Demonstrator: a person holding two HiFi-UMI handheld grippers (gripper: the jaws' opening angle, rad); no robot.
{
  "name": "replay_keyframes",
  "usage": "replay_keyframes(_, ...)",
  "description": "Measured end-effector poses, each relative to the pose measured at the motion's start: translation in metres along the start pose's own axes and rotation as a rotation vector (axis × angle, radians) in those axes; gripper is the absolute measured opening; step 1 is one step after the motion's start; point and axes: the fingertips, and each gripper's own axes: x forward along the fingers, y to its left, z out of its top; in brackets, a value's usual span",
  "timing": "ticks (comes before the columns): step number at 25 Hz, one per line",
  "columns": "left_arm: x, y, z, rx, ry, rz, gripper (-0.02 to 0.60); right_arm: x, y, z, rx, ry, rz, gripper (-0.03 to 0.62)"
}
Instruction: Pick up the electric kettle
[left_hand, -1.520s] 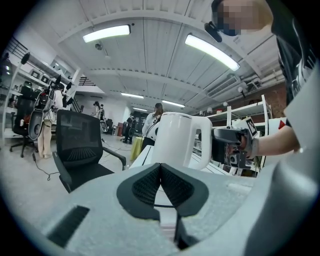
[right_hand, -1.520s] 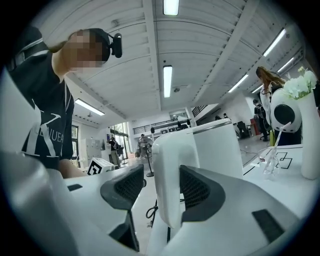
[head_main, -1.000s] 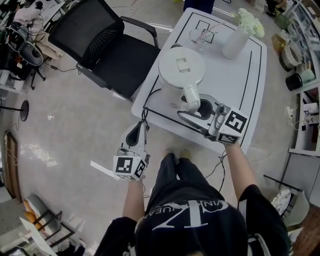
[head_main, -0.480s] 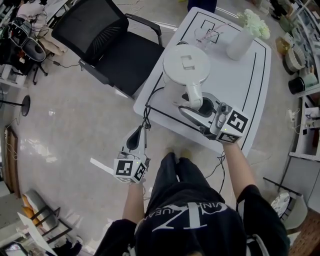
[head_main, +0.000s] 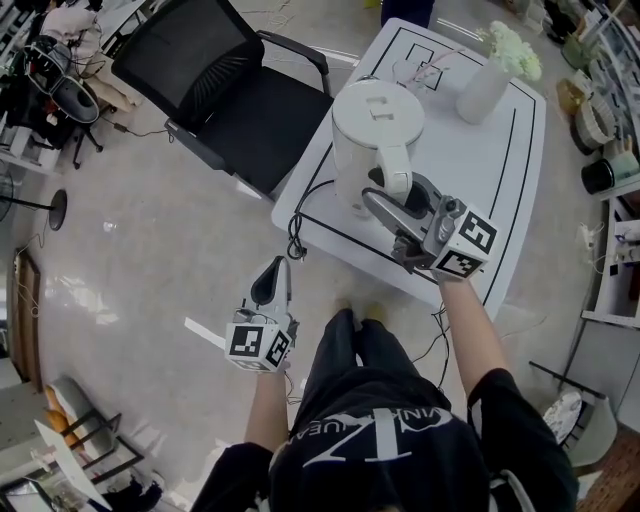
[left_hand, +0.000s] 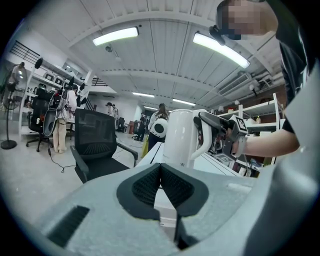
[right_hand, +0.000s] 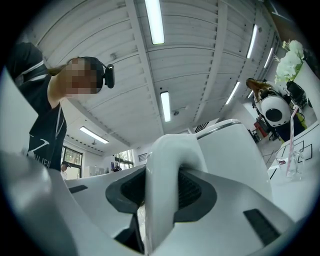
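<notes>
Table (head_main: 470, 170): white top with black lines drawn on it.
Far right corner: we note a white vase (head_main: 480, 90) holding white flowers.
Far edge: clear glass (head_main: 412, 70), by a drawn square.
Near side: electric kettle (head_main: 372, 140); its footing we cannot tell.
Near left edge: black cable (head_main: 294, 238) hangs off.

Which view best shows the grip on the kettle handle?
Right gripper view: the kettle handle sits between the pads of the right hand-held gripper, whose jaws have just been closing on it. Head view shows it from above; left gripper view, small and side-on.
</notes>
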Motion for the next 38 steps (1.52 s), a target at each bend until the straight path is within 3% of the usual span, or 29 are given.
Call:
replay_keyframes(22,0.023,-0.019,0.039,0.044,-0.051,-0.065,0.009,-0.038,0.005,0.048,-0.043,-0.047,-0.089,0.135)
replay_keyframes(38,0.044,-0.034,0.069,0.071,-0.099,-0.125,0.009,-0.089,0.012,0.063,-0.082,-0.047,-0.247,0.135)
